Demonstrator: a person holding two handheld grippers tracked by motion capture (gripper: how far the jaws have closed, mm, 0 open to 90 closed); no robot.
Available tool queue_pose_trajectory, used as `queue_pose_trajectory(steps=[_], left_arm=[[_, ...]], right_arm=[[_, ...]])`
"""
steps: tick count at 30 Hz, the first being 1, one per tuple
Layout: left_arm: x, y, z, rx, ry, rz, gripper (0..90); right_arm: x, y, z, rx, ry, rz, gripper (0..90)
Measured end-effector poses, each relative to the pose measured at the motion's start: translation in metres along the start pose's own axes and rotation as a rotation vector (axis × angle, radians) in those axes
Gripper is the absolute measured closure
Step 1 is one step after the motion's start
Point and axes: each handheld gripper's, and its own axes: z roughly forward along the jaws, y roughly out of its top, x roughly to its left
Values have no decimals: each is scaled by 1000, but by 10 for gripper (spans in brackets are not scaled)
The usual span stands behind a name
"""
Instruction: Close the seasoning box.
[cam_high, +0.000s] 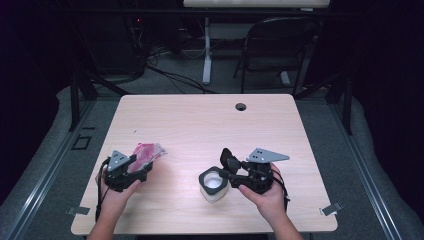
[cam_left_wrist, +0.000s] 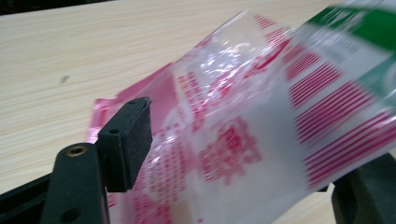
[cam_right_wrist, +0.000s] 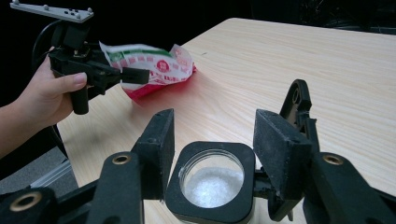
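A pale wood-grain desk (cam_high: 200, 120) stands in a dark room. Near its front edge the right gripper (cam_high: 226, 170) closes its two black jaws on either side of a square black-rimmed jar of white grains (cam_high: 213, 184), both pads touching the rim as the right gripper view shows. To the left, well apart, the left gripper (cam_high: 134, 167) clamps a crinkled clear plastic bag printed in red and green (cam_high: 146, 152), raised slightly off the wood. Beyond both, the desk lies bare to its far edge with a round cable hole (cam_high: 241, 106); behind it are a folding black chair (cam_high: 272, 47) and grey floor.
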Motion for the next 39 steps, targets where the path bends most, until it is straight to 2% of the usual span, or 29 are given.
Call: queue_pose_trajectory(steps=[4, 13, 15, 23, 29, 39], left_arm=[[-14, 1, 5, 33, -49, 30, 281], [-44, 1, 14, 70, -102, 117, 272], [-49, 0, 15, 71, -111, 125, 271], [-60, 0, 17, 79, -129, 153, 270], [-66, 0, 17, 78, -139, 165, 270], [-72, 0, 18, 82, -156, 175, 270]], right_arm=[[-1, 0, -1, -3, -5, 4, 489], [-3, 1, -4, -11, -10, 13, 506], [-5, 2, -6, -14, -21, 18, 513], [-8, 2, -10, -20, -41, 29, 559], [-7, 6, -18, -58, -64, 29, 633], [-20, 5, -26, -51, -118, 51, 741]])
